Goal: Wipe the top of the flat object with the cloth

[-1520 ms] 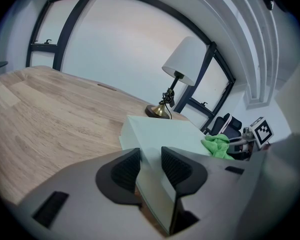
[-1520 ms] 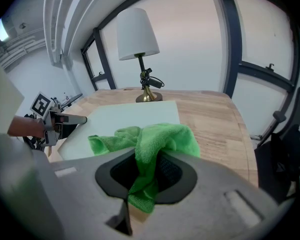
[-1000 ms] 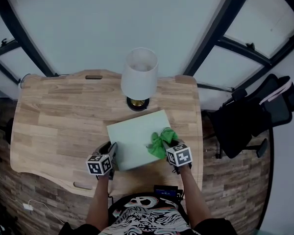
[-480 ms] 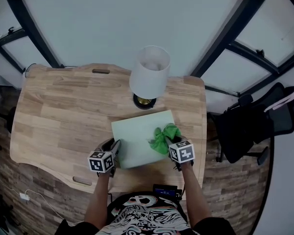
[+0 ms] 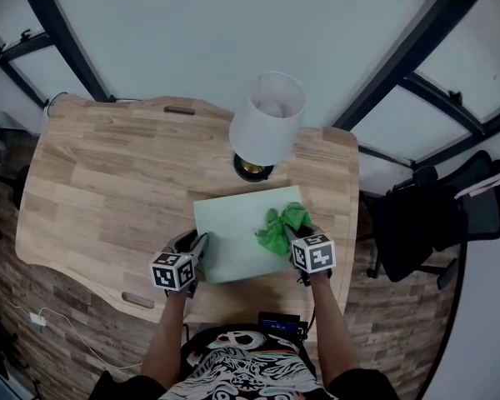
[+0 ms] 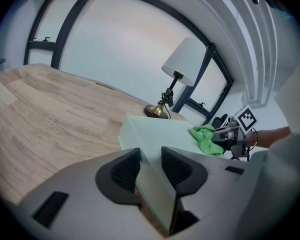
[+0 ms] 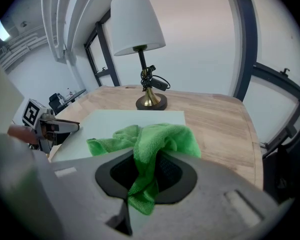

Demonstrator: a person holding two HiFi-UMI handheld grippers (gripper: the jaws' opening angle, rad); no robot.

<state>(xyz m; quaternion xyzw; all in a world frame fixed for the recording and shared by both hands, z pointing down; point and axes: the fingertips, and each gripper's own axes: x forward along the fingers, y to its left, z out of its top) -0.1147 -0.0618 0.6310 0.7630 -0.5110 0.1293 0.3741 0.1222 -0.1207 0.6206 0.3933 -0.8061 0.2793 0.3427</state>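
The pale green flat board (image 5: 233, 240) lies on the wooden tabletop (image 5: 108, 182), at the edge nearest the person. The left hand-held gripper (image 6: 150, 170) is clamped on the board's near left corner, its jaws pinching the thin edge between them. The right hand-held gripper (image 7: 147, 171) is closed on a bunched green cloth (image 7: 157, 136), which sits on the right part of the board's top. Just behind the board's far edge stands a white-shaded lamp (image 5: 267, 127) with a brass base. Well off to the board's right, past the tabletop, stands a black office chair (image 5: 437, 215).
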